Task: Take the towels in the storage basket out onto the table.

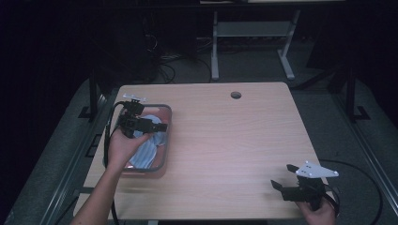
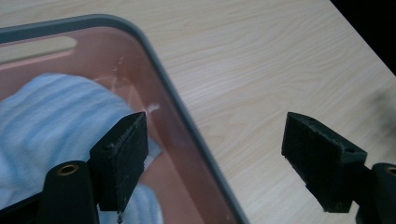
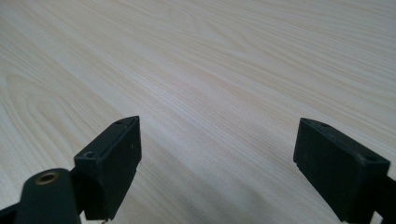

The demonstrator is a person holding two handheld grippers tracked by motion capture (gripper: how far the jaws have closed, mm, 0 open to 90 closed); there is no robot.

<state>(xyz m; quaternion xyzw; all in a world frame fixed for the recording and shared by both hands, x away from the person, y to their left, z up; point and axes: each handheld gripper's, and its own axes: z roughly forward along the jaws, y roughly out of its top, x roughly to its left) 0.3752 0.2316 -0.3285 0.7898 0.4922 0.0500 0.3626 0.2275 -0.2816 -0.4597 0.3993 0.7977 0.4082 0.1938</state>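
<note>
Worktop: the pale wood-grain rectangular worktop [image 1: 220, 140] carries everything; a small round cable hole [image 1: 236, 95] sits near its far edge.
Basin: a pink translucent plastic basin with a grey rim [image 1: 166, 140] stands at the left side of the worktop; in the left gripper view its grey rim [image 2: 187, 126] curves from upper left down to the bottom edge.
Cloth: a light blue and white striped cloth [image 1: 148, 150] lies bunched inside the basin, seen in the left gripper view [image 2: 51, 126] against the pink wall.
Left gripper: the black left gripper [image 1: 157, 126] is held by the person's left hand [image 1: 122, 147] over the basin; its jaws stand wide apart and hold nothing.
Cloth and left jaws: one jaw is over the cloth inside the basin, the other is out over bare worktop, so the rim runs between them.
Right gripper: the black right gripper [image 1: 284, 177] with its grey three-cornered plate is at the near right corner, well apart from the basin; its jaws are spread wide and empty above bare wood [image 3: 215, 93].
</note>
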